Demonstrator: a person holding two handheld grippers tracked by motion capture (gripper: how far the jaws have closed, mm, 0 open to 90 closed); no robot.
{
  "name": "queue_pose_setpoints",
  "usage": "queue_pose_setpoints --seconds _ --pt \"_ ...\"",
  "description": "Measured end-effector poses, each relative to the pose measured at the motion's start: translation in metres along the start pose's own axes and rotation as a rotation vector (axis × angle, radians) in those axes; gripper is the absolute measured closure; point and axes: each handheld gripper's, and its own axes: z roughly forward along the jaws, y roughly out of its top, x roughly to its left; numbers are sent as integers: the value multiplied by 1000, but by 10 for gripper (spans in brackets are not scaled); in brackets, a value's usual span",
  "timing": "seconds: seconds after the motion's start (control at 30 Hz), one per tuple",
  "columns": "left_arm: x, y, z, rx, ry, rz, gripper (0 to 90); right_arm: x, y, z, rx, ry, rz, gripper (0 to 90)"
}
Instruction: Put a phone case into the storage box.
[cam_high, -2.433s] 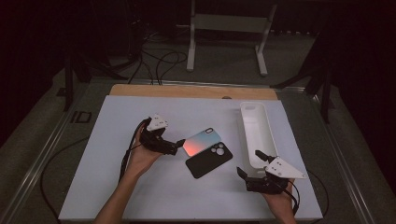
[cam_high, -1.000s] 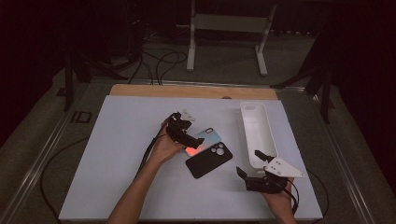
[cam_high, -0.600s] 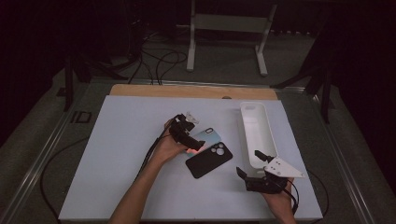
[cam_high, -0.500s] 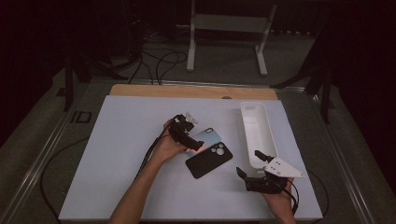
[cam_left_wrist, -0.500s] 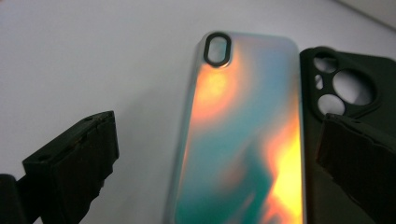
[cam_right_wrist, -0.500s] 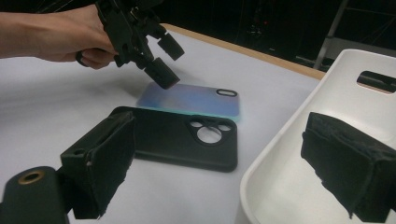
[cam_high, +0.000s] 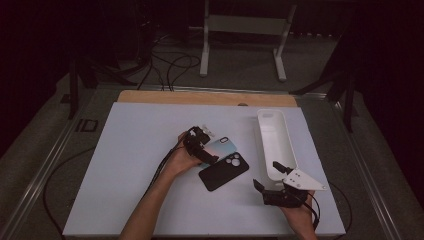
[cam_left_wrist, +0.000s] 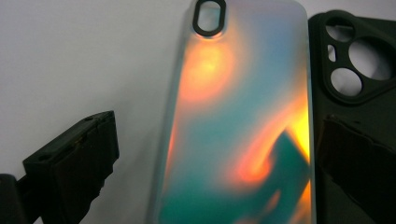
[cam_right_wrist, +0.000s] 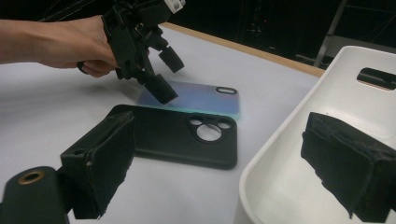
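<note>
An iridescent phone case (cam_high: 223, 146) lies flat mid-table, with a black phone case (cam_high: 224, 171) beside it on the near side. My left gripper (cam_high: 201, 146) is open and tilted down over the iridescent case's left end. In the left gripper view the jaws of that gripper (cam_left_wrist: 219, 128) stand apart on either side of the iridescent case (cam_left_wrist: 238, 130), and the black case (cam_left_wrist: 355, 60) is at the right. My right gripper (cam_high: 267, 176) rests open at the near end of a white tray (cam_high: 262, 137); between its jaws (cam_right_wrist: 222, 128) lie the black case (cam_right_wrist: 173, 135) and the tray's rim (cam_right_wrist: 280, 140).
A wooden strip (cam_high: 205, 97) runs along the table's far edge. Cables (cam_high: 165, 65) and a metal stand (cam_high: 245, 25) are on the floor beyond. From the right gripper view, the left gripper (cam_right_wrist: 167, 74) and the hand (cam_right_wrist: 70, 44) hover over the iridescent case (cam_right_wrist: 201, 100).
My left gripper has moved right from the table's left-middle to over the iridescent case, then nearly stopped. The right gripper and both cases have stayed put.
</note>
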Motion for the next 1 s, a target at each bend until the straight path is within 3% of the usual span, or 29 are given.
queue_pose_setpoints --seconds 0.4,0.5,1.0 --pt "-1 -1 3 23 -22 12 111 1 -1 0 4 2 2 99" --pt "-1 -2 6 51 3 31 136 1 -1 0 2 2 3 99" --pt "-2 2 4 100 -1 40 165 1 -1 0 2 5 3 99"
